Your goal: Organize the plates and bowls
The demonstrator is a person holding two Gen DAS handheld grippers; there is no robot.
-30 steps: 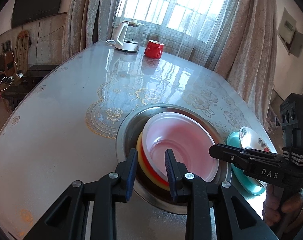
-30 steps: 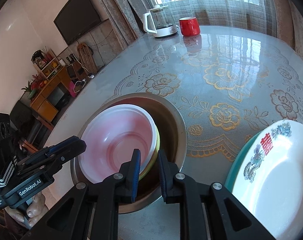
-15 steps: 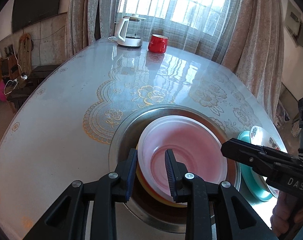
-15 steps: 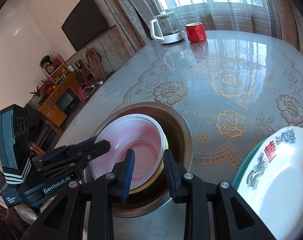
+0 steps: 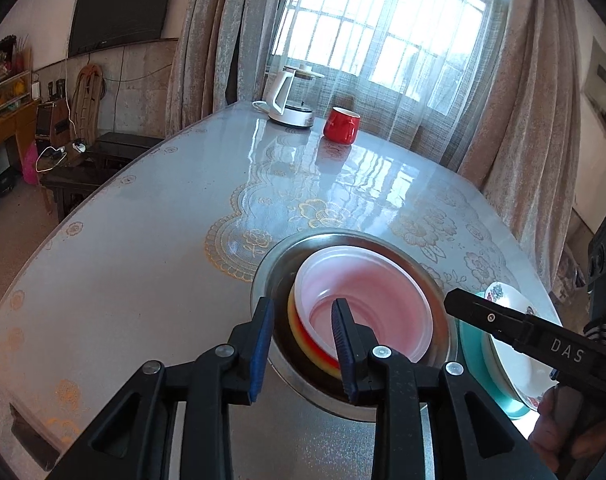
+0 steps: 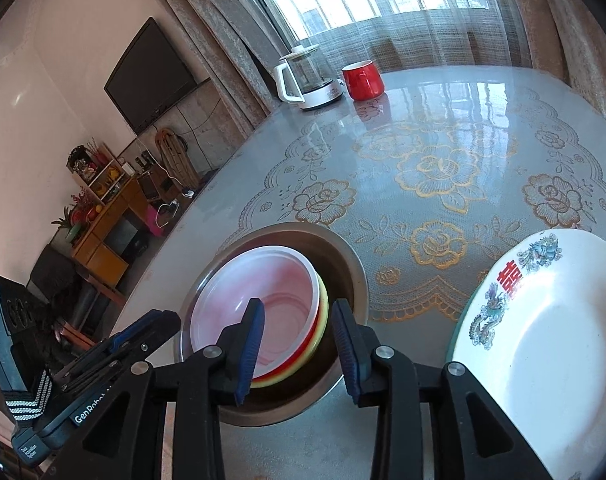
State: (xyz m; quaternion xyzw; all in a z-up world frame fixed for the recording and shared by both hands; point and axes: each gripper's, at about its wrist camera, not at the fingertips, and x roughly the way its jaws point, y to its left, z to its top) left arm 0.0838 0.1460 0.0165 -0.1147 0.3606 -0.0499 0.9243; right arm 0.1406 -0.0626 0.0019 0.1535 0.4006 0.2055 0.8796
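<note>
Nearest the cameras, the left gripper [image 5: 303, 344] has its fingers parted to a moderate gap with nothing between them; they hang over the near rim of the nested bowls. The right gripper [image 6: 297, 350] is spread a little wider, also empty, poised above the same stack from the other side.

Just beyond the fingers sits the steel basin [image 5: 279, 264] on the worktop [image 5: 143, 264], and inside it the pink bowl [image 5: 367, 304] is nested on a red bowl [image 6: 313, 350] and a yellow bowl [image 6: 323, 320] (only their edges show under the pink one). The nest leans slightly inside the basin rather than sitting centred.

Beside the basin, close but apart from it, the white decorated plate [image 6: 551, 344] rests on a teal plate [image 5: 473, 352], of which only the rim shows.

As a judgement, the sorting looks largely done: bowls gathered in one nest, plates in one pile, both sets of fingers free. What may be left is squaring up the tilted bowls, or shifting the piles somewhere tidier; no loose dish is visible.

Far across the worktop, a white kettle [image 5: 289, 98] and a red mug [image 5: 341, 125] stand by the curtained window, well apart from the dishes.
</note>
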